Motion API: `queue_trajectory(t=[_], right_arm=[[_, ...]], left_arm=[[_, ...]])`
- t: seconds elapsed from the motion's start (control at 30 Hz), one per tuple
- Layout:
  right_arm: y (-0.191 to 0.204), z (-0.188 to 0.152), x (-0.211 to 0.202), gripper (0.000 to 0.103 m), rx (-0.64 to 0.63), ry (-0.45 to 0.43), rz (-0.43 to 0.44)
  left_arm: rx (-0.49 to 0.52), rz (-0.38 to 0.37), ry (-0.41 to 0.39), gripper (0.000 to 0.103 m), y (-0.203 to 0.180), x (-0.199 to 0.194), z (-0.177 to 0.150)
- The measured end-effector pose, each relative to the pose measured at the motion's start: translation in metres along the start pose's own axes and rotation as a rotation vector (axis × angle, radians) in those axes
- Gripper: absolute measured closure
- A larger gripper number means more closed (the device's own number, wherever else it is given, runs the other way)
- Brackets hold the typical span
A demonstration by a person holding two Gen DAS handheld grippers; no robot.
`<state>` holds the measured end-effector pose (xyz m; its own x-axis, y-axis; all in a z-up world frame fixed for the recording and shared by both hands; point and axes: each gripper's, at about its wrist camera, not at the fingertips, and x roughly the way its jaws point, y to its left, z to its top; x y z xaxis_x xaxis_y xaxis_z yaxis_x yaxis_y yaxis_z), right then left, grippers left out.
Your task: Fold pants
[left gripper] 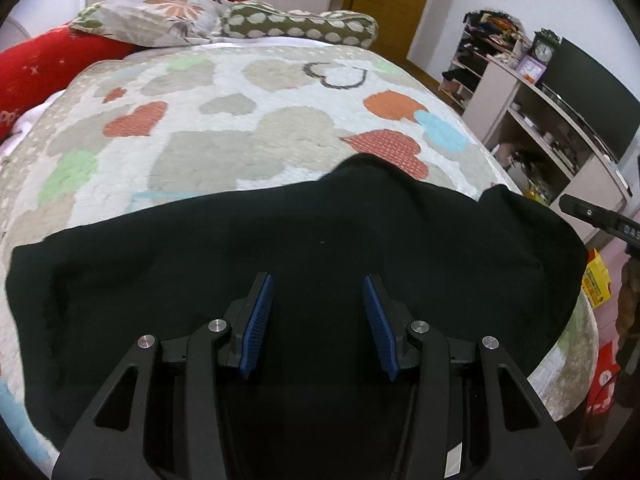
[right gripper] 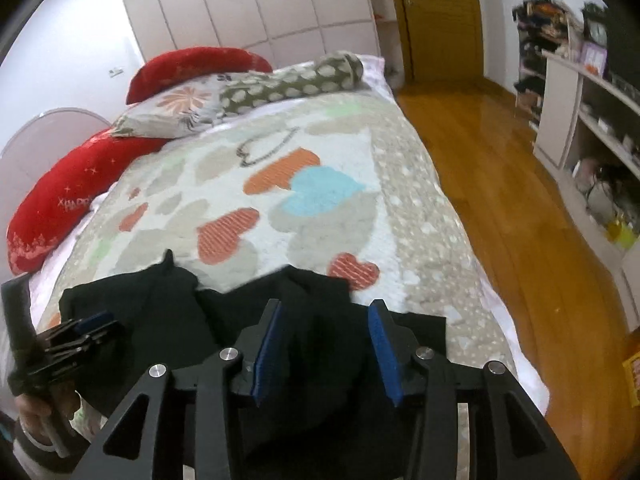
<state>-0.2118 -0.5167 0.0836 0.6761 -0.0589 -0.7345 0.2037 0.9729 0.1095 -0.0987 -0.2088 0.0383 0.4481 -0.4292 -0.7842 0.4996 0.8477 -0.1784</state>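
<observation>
Black pants lie spread across the near end of a heart-patterned quilt. My left gripper hovers over their middle, open, its blue pads apart and nothing pinched. In the right wrist view the pants look bunched, with a raised fold toward the right side. My right gripper stands over that fold, open, with black cloth under and between the fingers but no pad pressing on it. The left gripper, held in a hand, shows at the left edge. The right gripper's tip shows past the pants' right edge.
Red cushions and patterned pillows lie at the bed's far end. A wooden floor runs along the bed's right side. A shelf unit with a dark screen stands beyond it, and a wooden door at the back.
</observation>
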Motion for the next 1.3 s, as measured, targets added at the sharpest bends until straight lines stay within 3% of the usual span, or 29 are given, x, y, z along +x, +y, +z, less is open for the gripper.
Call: queue_trajectory(t=[0.27, 0.33, 0.37, 0.4, 0.47, 0.53, 0.57, 0.73, 0.83, 0.93, 1.23, 1.27, 1.3], right_arm=[[-0.009, 0.003, 0.053, 0.060, 0.055, 0.093, 0.095], [-0.008, 0.000, 0.060, 0.071, 0.058, 0.092, 0.091], [-0.004, -0.001, 0.056, 0.088, 0.033, 0.076, 0.076], [0.000, -0.001, 0.049, 0.094, 0.016, 0.061, 0.093], [0.008, -0.002, 0.023, 0.094, -0.030, 0.005, 0.041], [0.019, -0.005, -0.012, 0.094, -0.128, -0.064, -0.151], [0.020, -0.007, -0.024, 0.094, -0.146, -0.077, -0.196], [-0.010, -0.025, -0.040, 0.088, -0.083, 0.016, -0.116], [-0.054, -0.032, -0.053, 0.076, 0.100, -0.024, -0.182], [-0.082, -0.038, -0.056, 0.076, 0.184, -0.028, -0.189], [-0.063, -0.038, 0.002, 0.073, 0.182, 0.080, -0.008], [-0.053, -0.038, 0.003, 0.073, 0.147, 0.073, 0.000], [-0.043, -0.038, -0.001, 0.079, 0.082, 0.054, -0.030]], left_arm=[[0.017, -0.002, 0.013, 0.057, -0.005, 0.006, -0.001], [0.014, -0.006, 0.016, 0.057, -0.004, 0.007, -0.001], [0.014, -0.007, 0.017, 0.057, -0.004, 0.007, -0.001], [0.013, -0.008, 0.018, 0.057, -0.004, 0.007, -0.002], [0.007, -0.013, 0.021, 0.057, -0.003, 0.005, -0.002], [-0.001, -0.023, 0.018, 0.057, -0.001, 0.001, -0.002], [-0.005, -0.029, 0.015, 0.057, -0.001, -0.001, -0.003], [-0.009, -0.030, 0.018, 0.057, -0.001, -0.001, -0.004], [-0.012, -0.031, 0.018, 0.057, 0.000, -0.002, -0.006], [-0.010, -0.027, 0.019, 0.057, 0.000, -0.002, -0.007], [0.014, -0.014, 0.025, 0.057, -0.005, -0.003, -0.009], [0.015, -0.015, 0.025, 0.057, -0.005, -0.003, -0.009], [0.012, -0.015, 0.025, 0.057, -0.005, -0.003, -0.009]])
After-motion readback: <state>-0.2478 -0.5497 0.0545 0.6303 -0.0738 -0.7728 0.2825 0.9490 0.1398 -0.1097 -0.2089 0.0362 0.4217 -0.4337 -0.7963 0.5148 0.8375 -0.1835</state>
